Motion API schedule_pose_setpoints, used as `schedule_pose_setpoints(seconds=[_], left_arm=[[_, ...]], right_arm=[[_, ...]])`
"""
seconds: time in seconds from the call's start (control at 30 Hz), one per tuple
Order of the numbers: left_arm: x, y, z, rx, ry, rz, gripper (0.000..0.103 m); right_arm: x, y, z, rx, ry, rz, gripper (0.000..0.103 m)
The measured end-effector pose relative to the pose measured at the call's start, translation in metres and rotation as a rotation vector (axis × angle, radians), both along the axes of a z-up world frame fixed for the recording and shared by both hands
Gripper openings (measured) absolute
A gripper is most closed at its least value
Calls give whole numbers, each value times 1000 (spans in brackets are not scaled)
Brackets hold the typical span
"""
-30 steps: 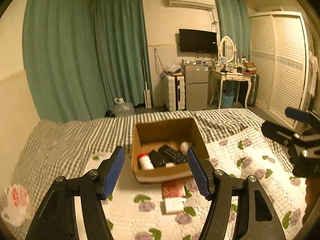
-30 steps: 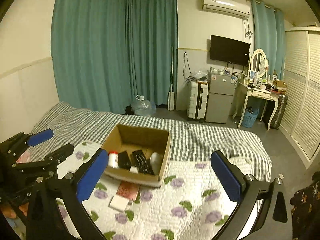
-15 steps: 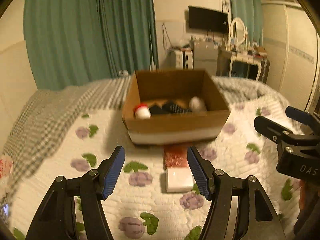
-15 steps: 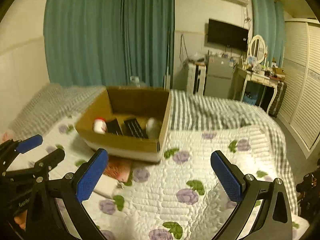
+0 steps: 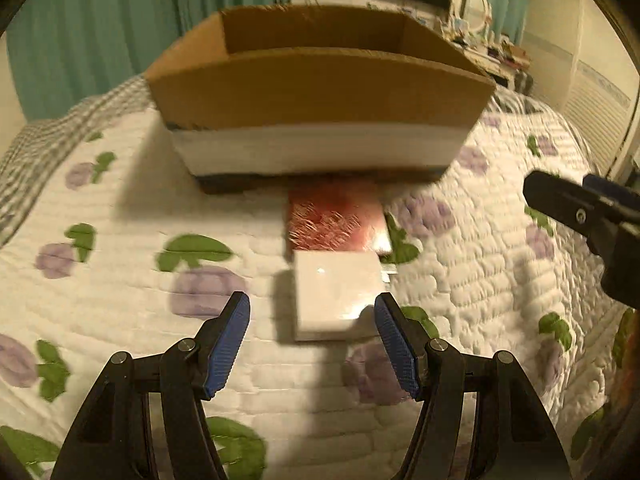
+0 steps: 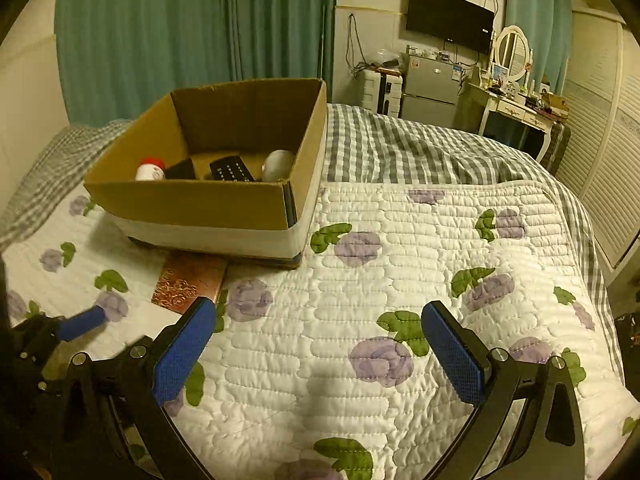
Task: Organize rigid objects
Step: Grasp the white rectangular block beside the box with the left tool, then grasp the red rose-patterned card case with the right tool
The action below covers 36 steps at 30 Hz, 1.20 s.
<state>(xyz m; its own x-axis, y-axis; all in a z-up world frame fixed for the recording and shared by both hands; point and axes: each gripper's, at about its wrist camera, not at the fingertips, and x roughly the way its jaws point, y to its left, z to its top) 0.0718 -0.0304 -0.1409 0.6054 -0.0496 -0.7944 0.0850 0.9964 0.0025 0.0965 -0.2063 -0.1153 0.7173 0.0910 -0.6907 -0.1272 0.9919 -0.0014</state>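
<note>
1. L gripper (image 5: 312, 328): yours, jaws spread, nothing held, aimed at white box (image 5: 336, 292) on the quilt (image 6: 400, 280).
2. White box: flat, near side just between your pads; far side touches red patterned box (image 5: 336, 222).
3. Red patterned box: abuts cardboard box (image 6: 208, 200) front wall.
4. Cardboard box: toward bed's head end; holds bottle (image 6: 150, 169), remote (image 6: 232, 170), other bits.
5. R gripper (image 6: 316, 352): jaws wide, empty, over bare quilt.
6. Step, prob.: approach for pick. Next: you advance, straddle white box, close.
</note>
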Motion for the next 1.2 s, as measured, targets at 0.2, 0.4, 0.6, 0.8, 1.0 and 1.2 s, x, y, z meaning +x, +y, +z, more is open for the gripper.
schedule_pose_setpoints(seconds=[0.2, 0.4, 0.6, 0.8, 1.0, 1.2], left_arm=[[7, -13, -18, 26, 62, -46, 68], [4, -8, -13, -23, 24, -52, 55], [-5, 9, 4, -50, -31, -6, 53], [-11, 53, 35, -31, -117, 109, 51], [-8, 82, 48, -24, -187, 217, 51], [4, 96, 36, -58, -184, 278, 51]], right_arm=[[3, -3, -5, 7, 27, -15, 103], [4, -1, -9, 5, 37, -12, 103], [2, 3, -14, 20, 51, 15, 103], [-1, 11, -15, 42, 54, 46, 103], [8, 46, -19, 19, 70, 127, 103], [34, 86, -40, 28, 118, 167, 101]])
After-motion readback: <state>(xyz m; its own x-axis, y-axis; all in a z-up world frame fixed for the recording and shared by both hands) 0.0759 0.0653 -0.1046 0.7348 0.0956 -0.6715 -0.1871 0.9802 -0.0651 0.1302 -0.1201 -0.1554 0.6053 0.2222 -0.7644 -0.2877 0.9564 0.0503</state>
